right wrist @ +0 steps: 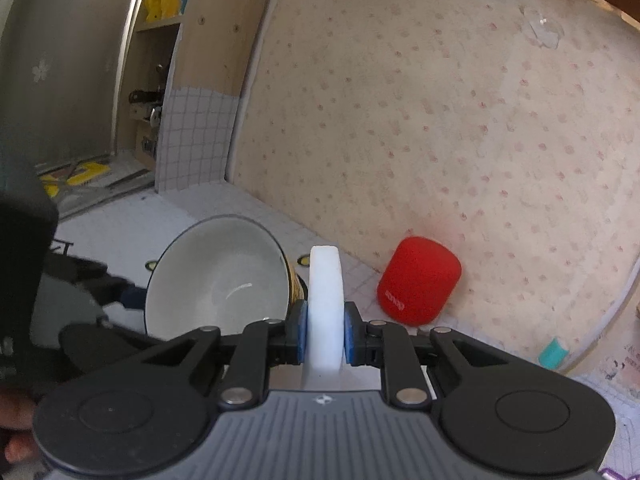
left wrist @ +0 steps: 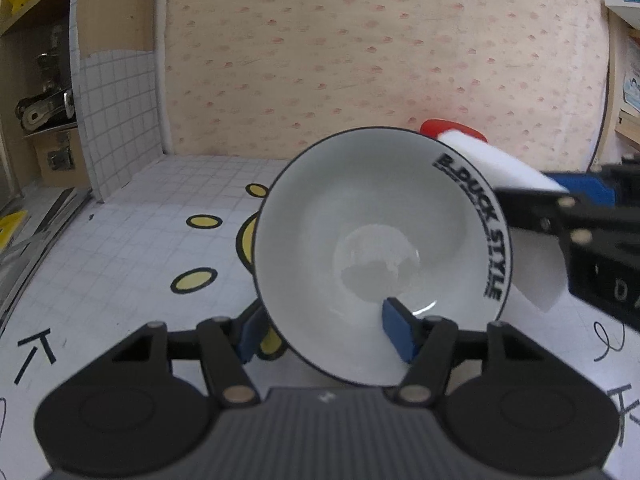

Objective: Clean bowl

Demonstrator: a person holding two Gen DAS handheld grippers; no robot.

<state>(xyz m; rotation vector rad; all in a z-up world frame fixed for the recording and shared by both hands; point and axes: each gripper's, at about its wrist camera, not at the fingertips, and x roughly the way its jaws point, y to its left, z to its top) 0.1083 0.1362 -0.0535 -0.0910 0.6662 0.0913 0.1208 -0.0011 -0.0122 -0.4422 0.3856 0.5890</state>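
A white bowl (left wrist: 380, 248) with a black rim and "B.DUCK STYLE" lettering is tilted on its side, its opening facing the left wrist camera. My left gripper (left wrist: 324, 334) is shut on the bowl's lower wall, one blue pad inside, one outside. The bowl also shows in the right wrist view (right wrist: 218, 276), left of centre. My right gripper (right wrist: 325, 334) is shut on a white sponge (right wrist: 326, 304), held on edge just right of the bowl's rim. In the left wrist view the sponge (left wrist: 500, 168) sits against the bowl's right rim.
A red speaker (right wrist: 418, 280) leans against the dotted wall at the back right. The white gridded table cover (left wrist: 120, 248) has yellow ovals. Shelves with tools (left wrist: 44, 96) stand at the left. A teal object (right wrist: 554, 354) lies at the right.
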